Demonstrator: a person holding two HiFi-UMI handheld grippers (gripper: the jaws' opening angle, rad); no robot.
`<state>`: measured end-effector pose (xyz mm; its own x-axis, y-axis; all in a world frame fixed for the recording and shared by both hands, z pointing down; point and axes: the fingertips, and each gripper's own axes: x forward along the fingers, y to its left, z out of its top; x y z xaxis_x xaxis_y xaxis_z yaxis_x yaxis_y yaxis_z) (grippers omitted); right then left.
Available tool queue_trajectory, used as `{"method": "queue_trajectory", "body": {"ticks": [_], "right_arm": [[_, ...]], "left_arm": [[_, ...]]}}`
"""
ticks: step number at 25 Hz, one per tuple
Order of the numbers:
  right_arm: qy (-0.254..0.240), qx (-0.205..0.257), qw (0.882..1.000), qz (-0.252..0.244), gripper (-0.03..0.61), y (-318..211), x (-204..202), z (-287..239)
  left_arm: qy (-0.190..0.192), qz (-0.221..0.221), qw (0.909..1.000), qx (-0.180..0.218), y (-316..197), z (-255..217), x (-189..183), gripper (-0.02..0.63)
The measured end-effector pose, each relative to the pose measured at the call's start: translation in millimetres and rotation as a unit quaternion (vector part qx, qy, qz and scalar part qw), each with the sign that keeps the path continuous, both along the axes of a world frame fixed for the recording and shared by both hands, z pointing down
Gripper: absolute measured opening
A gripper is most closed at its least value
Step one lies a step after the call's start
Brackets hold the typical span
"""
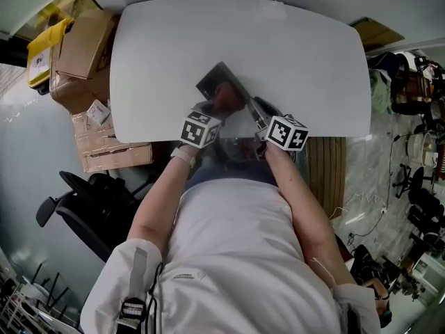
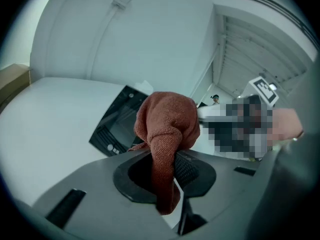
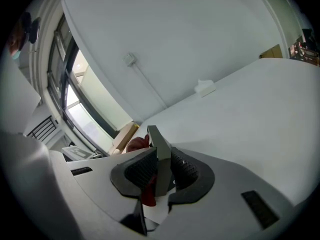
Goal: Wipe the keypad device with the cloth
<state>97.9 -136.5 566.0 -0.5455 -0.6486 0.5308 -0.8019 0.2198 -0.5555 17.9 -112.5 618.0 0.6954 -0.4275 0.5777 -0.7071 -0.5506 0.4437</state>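
The keypad device (image 1: 221, 82), a flat dark slab with a screen and keys (image 2: 120, 126), is tilted up over the near part of the white table (image 1: 278, 47). My right gripper (image 1: 259, 120) is shut on its near edge; in the right gripper view the slab (image 3: 159, 144) stands edge-on between the ribbed pads of that gripper (image 3: 159, 171). My left gripper (image 2: 167, 171) is shut on a rust-red cloth (image 2: 167, 119), whose bunched end rests against the device's face (image 1: 224, 99). A bit of the cloth (image 3: 136, 144) shows behind the slab.
Cardboard boxes (image 1: 90, 47) and a yellow item (image 1: 45, 44) sit on the floor left of the table. A black office chair (image 1: 90, 200) stands at my left. Cluttered gear (image 1: 417, 117) fills the right side. A small white piece (image 3: 205, 87) lies at the table's far edge.
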Motion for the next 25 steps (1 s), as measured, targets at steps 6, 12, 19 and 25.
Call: {"method": "queue_trajectory", "body": {"ticks": [6, 12, 19, 25], "right_arm": [[0.012, -0.013, 1.0, -0.011, 0.094, 1, -6, 4], [0.02, -0.015, 1.0, -0.014, 0.094, 2, -6, 6], [0.01, -0.016, 1.0, -0.005, 0.094, 2, -6, 6], [-0.03, -0.01, 0.999, 0.036, 0.094, 2, 5, 0]], "left_arm": [[0.004, -0.013, 0.9998, -0.015, 10, 19, -12, 0.077], [-0.01, -0.008, 0.9996, -0.023, 18, 28, -18, 0.077], [-0.04, -0.009, 0.9985, -0.035, 31, 43, -29, 0.077], [-0.019, 0.003, 0.9997, -0.012, 22, 7, -19, 0.077]]}}
